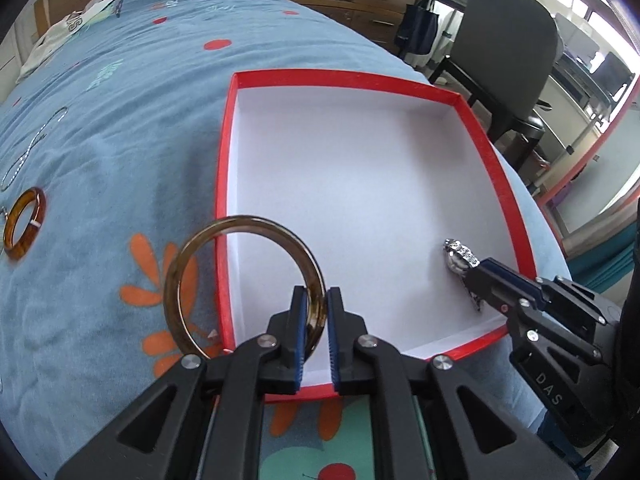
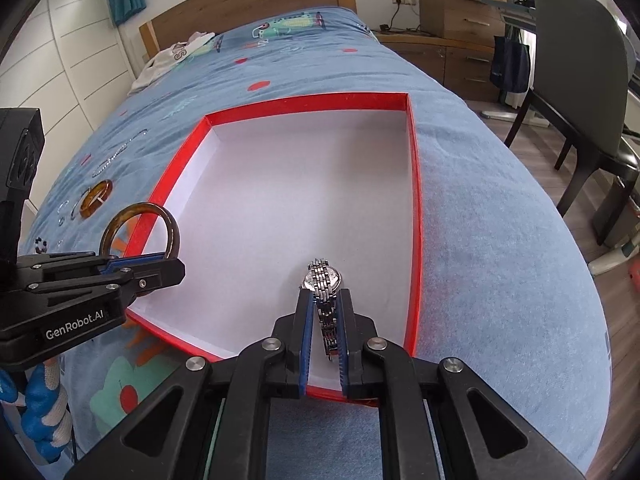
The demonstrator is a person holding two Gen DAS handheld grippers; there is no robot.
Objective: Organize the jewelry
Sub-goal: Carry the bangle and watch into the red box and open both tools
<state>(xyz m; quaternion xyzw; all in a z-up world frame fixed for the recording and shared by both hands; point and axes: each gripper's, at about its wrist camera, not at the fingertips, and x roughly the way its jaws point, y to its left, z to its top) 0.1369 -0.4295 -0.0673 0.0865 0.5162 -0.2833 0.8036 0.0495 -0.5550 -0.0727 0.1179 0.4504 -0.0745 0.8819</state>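
Translucent amber bangle [image 1: 244, 284], silver link-band watch [image 2: 325, 284].

I see a bed [image 2: 480, 208] under a blue cover printed with orange flowers and red dots. On it, near the middle, lies an open red box [image 2: 415, 216] with a white inside. At about nine o'clock from the box an amber bangle [image 1: 24, 224] lies flat on the cover, and a silvery chain [image 1: 32, 148] lies just beyond it at eleven. At the far end, near the headboard, a pale garment [image 2: 176, 56] lies crumpled.
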